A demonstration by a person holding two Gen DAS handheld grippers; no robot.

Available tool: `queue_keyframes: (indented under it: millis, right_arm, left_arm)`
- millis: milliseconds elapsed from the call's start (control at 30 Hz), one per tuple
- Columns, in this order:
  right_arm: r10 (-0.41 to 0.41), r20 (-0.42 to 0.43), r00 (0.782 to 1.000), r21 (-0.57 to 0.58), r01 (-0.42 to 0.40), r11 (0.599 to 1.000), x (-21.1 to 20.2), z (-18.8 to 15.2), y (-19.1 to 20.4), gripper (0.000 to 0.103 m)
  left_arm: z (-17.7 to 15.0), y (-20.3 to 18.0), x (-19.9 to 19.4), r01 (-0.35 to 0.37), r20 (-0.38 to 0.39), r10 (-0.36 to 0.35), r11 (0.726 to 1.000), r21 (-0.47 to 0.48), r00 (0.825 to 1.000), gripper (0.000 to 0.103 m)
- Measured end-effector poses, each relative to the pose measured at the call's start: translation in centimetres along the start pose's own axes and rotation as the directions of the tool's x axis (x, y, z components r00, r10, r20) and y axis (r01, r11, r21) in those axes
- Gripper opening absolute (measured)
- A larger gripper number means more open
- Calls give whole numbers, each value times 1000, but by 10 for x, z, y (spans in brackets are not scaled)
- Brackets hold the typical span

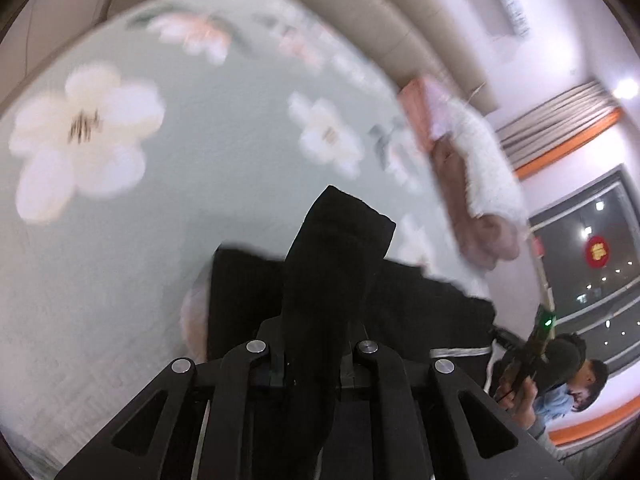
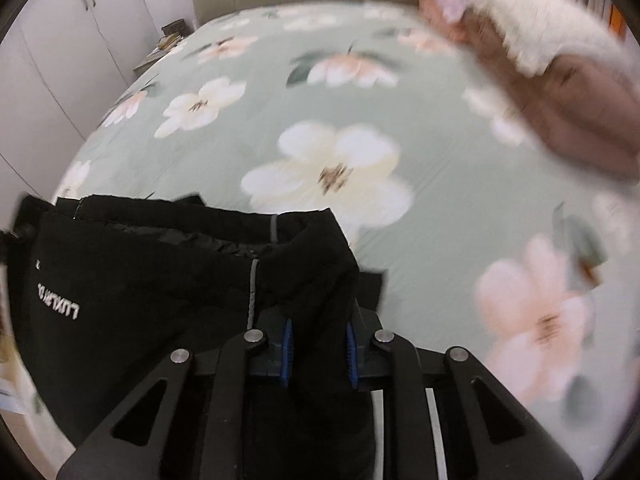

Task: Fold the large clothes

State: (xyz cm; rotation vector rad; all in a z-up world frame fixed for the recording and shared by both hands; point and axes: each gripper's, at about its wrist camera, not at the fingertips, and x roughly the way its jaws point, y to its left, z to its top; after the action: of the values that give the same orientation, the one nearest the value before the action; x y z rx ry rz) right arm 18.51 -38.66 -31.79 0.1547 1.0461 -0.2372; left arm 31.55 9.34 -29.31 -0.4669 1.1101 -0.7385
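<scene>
Left claw point(image 1: 316, 360): pressed together on a bunched fold of the black jacket point(image 1: 340, 256), which rises out between the fingers and stands ahead of them. Right claw point(image 2: 318, 354): likewise pinching a thick gather of the same jacket between its blue pads point(image 2: 287, 354). No earlier state is assessed.

Location: the jacket lies on the bed point(image 2: 440, 216), directly under and just ahead of both claws; in the right wrist view its body spreads away to the left of the claw, white lettering point(image 2: 58, 300) showing.

Orientation: the long axis appears to run crosswise between the two claws, so each holds one end of an edge (which end is collar and which hem cannot be told).

Judgement on the step in hand, a lift for a fold: raise both claws evenly, keep the edge between them taut, and carry it across without twisting. Grips are bulky; slippage of an inner layer is the risk.

Beyond, far right of the claws: folded brown and white clothes point(image 2: 560, 76), well apart.
</scene>
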Motion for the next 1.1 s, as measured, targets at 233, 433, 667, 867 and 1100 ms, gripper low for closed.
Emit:
queue_keyframes:
  millis: [233, 433, 667, 867, 1100]
  right_arm:
    - [-135, 149, 980, 5, 136, 991, -33, 53, -6, 22]
    - [-156, -96, 983, 43, 161, 986, 84, 48, -11, 25]
    - [-82, -180, 980, 158, 112, 981, 111, 38, -26, 38]
    - [-50, 3, 999, 123, 49, 991, 8, 50, -10, 56]
    - [133, 29, 991, 17, -133, 991, -65, 23, 71, 64]
  left_arm:
    - [44, -37, -9, -133, 144, 118, 987, 95, 982, 13]
    - [25, 26, 92, -382, -52, 385, 923, 51, 922, 28]
    - [23, 11, 87, -449, 4, 452, 885, 126, 892, 33]
    - [25, -77, 3, -423, 163, 395, 882, 209, 904, 34]
    - [-47, -154, -2, -260, 41, 260, 916, 305, 965, 61]
